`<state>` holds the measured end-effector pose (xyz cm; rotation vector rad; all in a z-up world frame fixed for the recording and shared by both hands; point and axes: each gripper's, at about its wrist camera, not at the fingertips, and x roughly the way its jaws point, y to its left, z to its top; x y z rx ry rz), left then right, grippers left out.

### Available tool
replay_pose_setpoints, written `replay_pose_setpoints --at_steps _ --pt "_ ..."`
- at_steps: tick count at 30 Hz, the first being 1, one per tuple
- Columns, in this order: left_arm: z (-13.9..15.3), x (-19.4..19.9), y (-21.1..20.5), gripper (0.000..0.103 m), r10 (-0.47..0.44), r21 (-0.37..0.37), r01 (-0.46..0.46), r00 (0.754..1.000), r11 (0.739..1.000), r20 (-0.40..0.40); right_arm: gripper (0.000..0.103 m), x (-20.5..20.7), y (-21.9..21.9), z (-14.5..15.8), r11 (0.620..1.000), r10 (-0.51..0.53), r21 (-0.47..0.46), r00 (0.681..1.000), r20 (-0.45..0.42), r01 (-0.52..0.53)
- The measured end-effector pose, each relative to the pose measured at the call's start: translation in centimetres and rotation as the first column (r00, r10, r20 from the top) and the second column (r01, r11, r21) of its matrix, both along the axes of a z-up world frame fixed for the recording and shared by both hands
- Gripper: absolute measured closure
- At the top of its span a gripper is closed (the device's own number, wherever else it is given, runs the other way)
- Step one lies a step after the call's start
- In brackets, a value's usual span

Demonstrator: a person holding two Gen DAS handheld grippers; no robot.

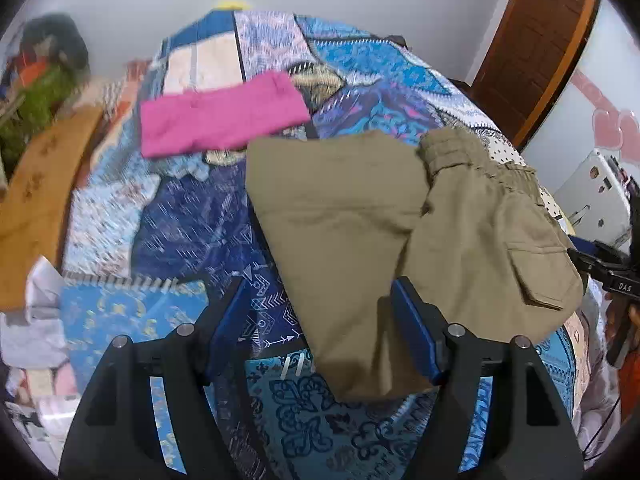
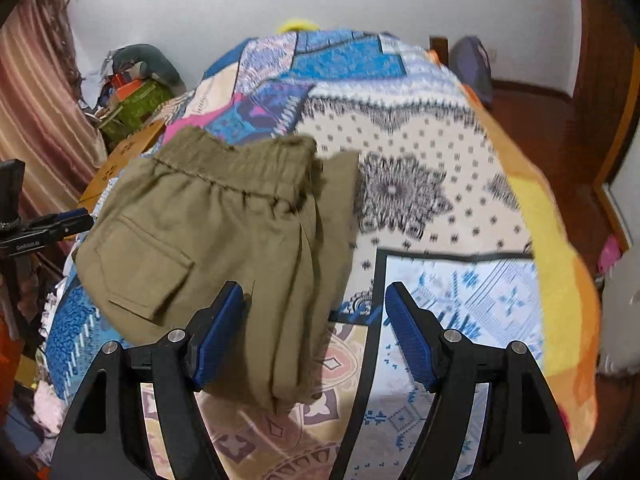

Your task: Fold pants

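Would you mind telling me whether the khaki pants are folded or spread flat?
Folded: the khaki pants lie doubled on the bedspread, waistband section lapped over the legs.

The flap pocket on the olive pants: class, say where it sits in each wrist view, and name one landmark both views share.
Left wrist view: the flap pocket sits at the right, on the pants' right edge, up and right of the claw's right finger.
Right wrist view: the flap pocket sits at the left, up and left of the claw's left finger.
Shared landmark: the gathered elastic waistband, above the pocket in both.
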<state>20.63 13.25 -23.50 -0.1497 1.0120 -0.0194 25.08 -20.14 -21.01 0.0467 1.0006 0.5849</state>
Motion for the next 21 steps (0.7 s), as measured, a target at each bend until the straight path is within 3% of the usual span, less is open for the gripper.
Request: replay_pose_setpoints --at_steps 11,17,21 --pt "-2.3 3.0 0.7 0.031 -0.028 -0.193 0.021 0.999 0.981 -0.036 0.028 3.0 0.5 -1.4 0.994 0.016 0.11 0.997 -0.081 -0.007" --pt "-2.0 4.3 0.6 0.031 -0.018 -0.237 0.01 0.999 0.971 -0.03 0.026 4.1 1.6 -1.4 0.99 0.055 0.133 0.992 -0.111 -0.04" --pt "-1.3 3.5 -0.4 0.031 -0.062 -0.237 0.057 0.998 0.97 -0.016 0.026 3.3 2.2 -0.8 0.989 0.096 0.124 0.99 -0.105 -0.083"
